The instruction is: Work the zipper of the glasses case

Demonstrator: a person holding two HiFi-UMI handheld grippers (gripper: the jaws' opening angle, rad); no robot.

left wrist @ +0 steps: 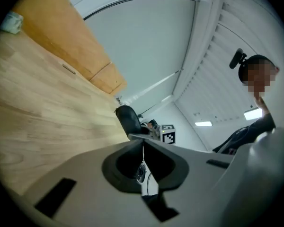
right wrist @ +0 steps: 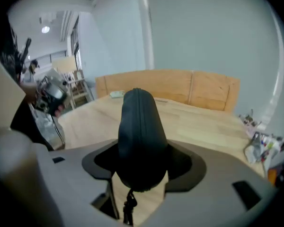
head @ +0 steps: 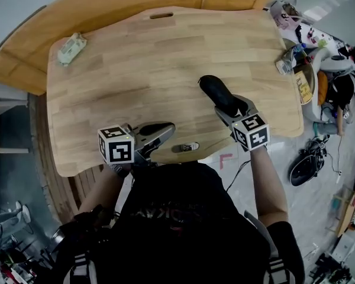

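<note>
The black glasses case (head: 212, 89) lies on the wooden table (head: 136, 70), right of middle. My right gripper (head: 226, 104) holds its near end. In the right gripper view the case (right wrist: 138, 131) fills the gap between the jaws, both pads press its sides, and the zipper pull (right wrist: 129, 206) dangles below it. My left gripper (head: 167, 129) sits low at the table's front edge, left of the case, jaws shut with nothing between them. The left gripper view shows its closed jaws (left wrist: 143, 144), with the case (left wrist: 128, 119) farther off.
A small green-and-white packet (head: 71, 48) lies at the table's far left corner. A second wooden top (head: 106, 5) adjoins behind. Cluttered items (head: 296, 61) stand off the right edge. A small label (head: 189, 147) sits at the front edge, by my body.
</note>
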